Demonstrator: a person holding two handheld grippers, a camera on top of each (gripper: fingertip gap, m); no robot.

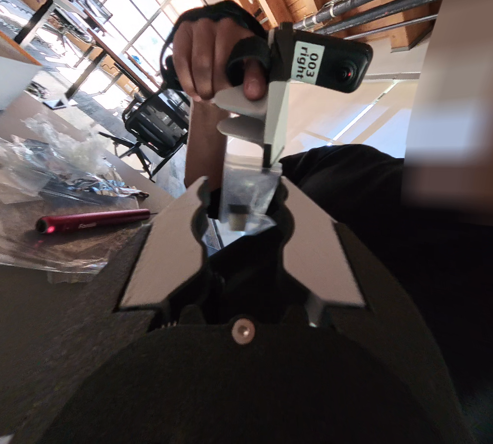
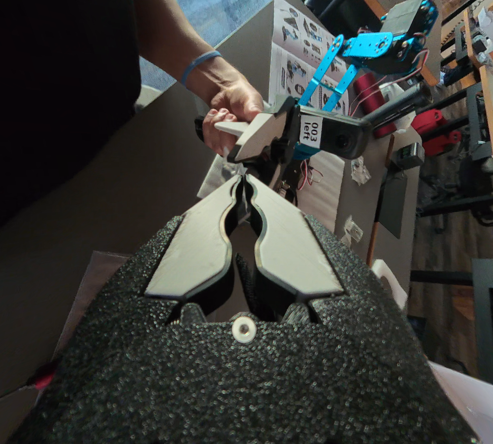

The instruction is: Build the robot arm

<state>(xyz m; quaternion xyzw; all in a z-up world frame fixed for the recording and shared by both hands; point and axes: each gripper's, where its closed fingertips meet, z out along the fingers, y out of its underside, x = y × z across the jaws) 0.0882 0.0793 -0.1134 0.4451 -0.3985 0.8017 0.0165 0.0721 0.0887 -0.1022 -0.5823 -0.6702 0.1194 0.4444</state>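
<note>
a red pen (image 1: 92,220) lies on the table (image 1: 66,324) left of the left gripper (image 1: 244,185), whose fingers stand spread around a clear plastic bag (image 1: 248,191). the right gripper (image 2: 243,177) pinches that bag's upper edge, fingertips pressed together, with a blue robot arm (image 2: 354,57) behind.

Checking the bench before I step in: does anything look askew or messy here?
Crumpled clear plastic wrappings lie strewn over the table beside a red pen-like tool. Both grippers hold a small clear bag in mid-air.

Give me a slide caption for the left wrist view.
Clear bag with a small dark part, pinched by the right gripper, hangs inside the open left gripper; red screwdriver nearby.
</note>
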